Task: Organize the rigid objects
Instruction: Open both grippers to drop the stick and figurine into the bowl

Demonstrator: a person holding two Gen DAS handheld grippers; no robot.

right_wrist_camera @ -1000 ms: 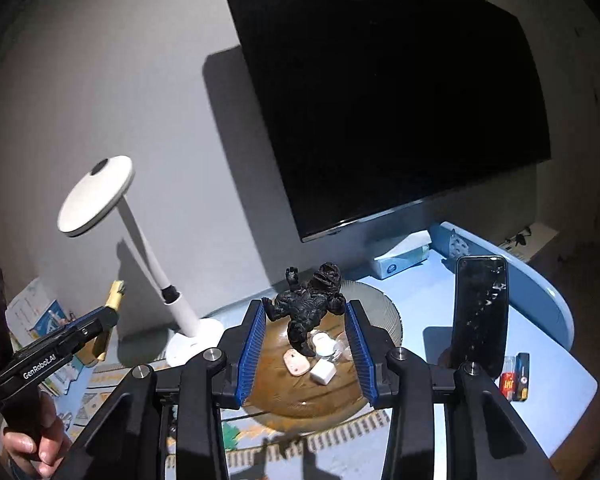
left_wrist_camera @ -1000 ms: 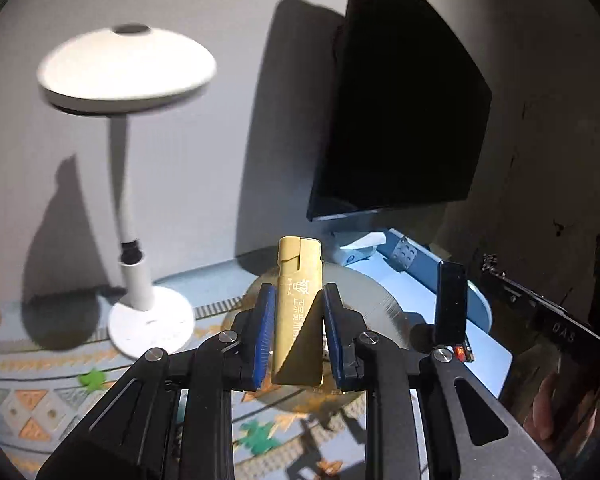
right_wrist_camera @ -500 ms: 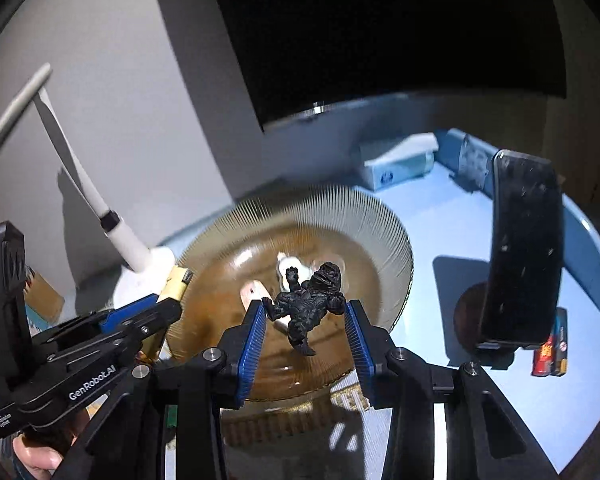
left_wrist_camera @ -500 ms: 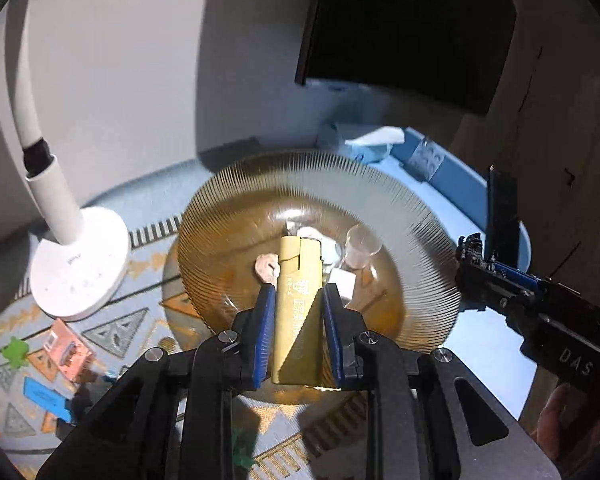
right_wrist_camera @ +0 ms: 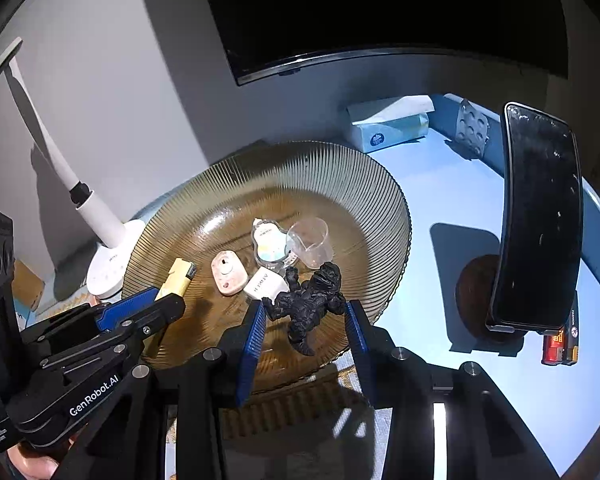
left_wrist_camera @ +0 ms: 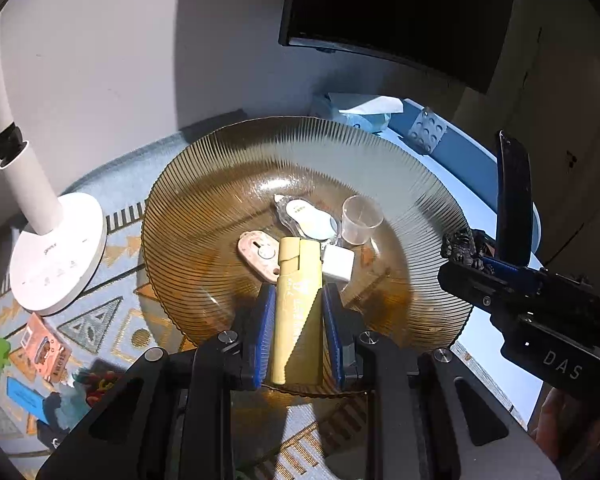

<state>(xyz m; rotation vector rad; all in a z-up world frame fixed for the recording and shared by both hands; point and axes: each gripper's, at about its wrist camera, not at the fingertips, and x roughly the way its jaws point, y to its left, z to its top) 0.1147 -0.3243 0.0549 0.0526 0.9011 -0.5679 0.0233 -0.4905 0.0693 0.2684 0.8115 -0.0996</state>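
Gripping a gold lighter (left_wrist_camera: 298, 304) between its blue pads, the left gripper (left_wrist_camera: 296, 312) hangs over the near side of the ribbed bowl (left_wrist_camera: 228, 168); just past the lighter's tip lie a pink tag (left_wrist_camera: 258, 254), a white cube (left_wrist_camera: 338, 262) and a clear cup (left_wrist_camera: 359, 220). From the right wrist, the right gripper (right_wrist_camera: 305, 320) pinches a black figurine (right_wrist_camera: 309, 304) over the bowl's near rim, with a phone (right_wrist_camera: 539, 216) standing to its right and the left gripper low at its left.

A dark screen (right_wrist_camera: 379, 12) hangs on the grey wall (right_wrist_camera: 132, 92).
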